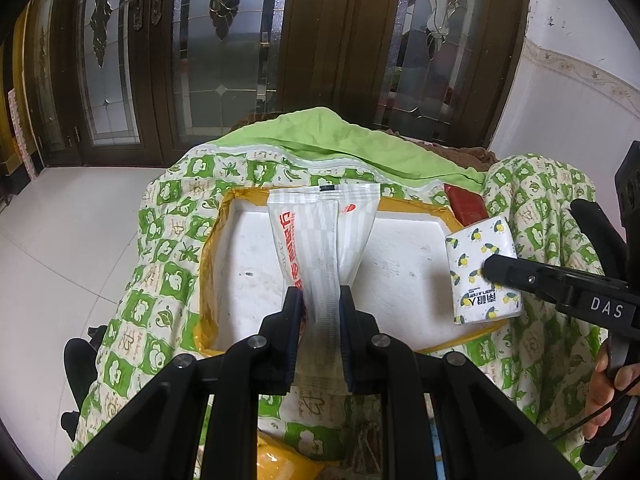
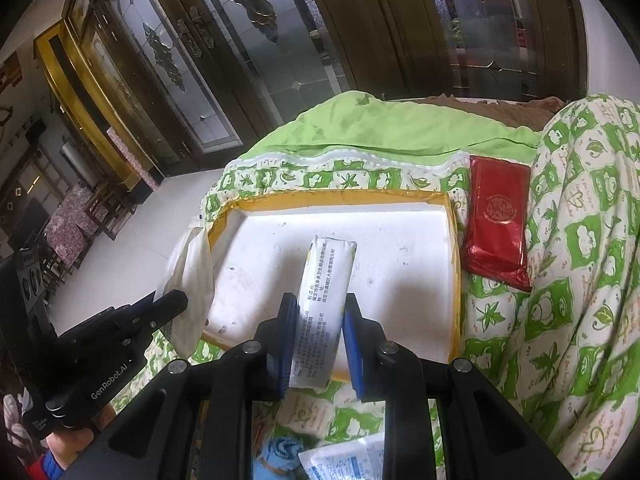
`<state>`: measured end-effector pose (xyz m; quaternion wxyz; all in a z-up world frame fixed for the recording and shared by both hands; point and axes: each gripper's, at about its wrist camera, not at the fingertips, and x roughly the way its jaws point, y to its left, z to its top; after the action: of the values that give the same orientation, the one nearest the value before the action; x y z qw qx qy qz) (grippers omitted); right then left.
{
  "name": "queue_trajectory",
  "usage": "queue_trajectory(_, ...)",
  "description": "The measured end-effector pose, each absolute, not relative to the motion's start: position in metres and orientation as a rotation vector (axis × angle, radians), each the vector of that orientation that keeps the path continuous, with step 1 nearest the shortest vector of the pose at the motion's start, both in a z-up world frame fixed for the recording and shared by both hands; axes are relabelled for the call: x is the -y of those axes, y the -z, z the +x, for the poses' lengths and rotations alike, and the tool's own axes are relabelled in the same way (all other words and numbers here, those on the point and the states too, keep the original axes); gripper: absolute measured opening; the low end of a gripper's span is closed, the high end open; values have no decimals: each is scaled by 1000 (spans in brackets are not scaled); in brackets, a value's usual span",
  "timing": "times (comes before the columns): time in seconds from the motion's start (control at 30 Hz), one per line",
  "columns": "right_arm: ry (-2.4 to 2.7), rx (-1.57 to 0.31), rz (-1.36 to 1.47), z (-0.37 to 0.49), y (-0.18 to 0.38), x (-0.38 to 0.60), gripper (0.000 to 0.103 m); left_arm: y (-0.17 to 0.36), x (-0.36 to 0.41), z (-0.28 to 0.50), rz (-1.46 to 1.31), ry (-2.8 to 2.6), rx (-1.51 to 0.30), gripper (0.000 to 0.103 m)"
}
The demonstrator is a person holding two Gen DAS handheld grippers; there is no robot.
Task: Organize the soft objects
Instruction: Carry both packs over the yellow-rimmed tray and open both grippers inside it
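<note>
Nearest, the left claw [image 1: 320, 300] is pinched tight on a clear-and-white wipes pouch [image 1: 324, 232], and the right claw [image 2: 320, 308] clamps a small tissue pack [image 2: 324, 300] with a lemon print. Both packs hang over the shallow white tray [image 2: 400, 248] lying on the green patterned quilt [image 2: 580, 260]. Judging by this, the step is delivery: each claw should lower and let go inside the tray. Beyond its far corner, a red packet [image 2: 498, 232] waits on the quilt.

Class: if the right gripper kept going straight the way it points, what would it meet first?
Probably the floor of the shallow white foam tray; the right gripper points down into it, holding a lemon-printed tissue pack. Depth is uncertain.
</note>
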<state>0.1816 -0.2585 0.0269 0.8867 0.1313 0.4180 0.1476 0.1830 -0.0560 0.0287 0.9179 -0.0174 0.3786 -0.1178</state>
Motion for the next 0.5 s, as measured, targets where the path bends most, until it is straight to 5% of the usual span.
queue_trajectory(0.5,-300,-957,371,214,12,267,24,-3,57,227,-37,195,-850,17)
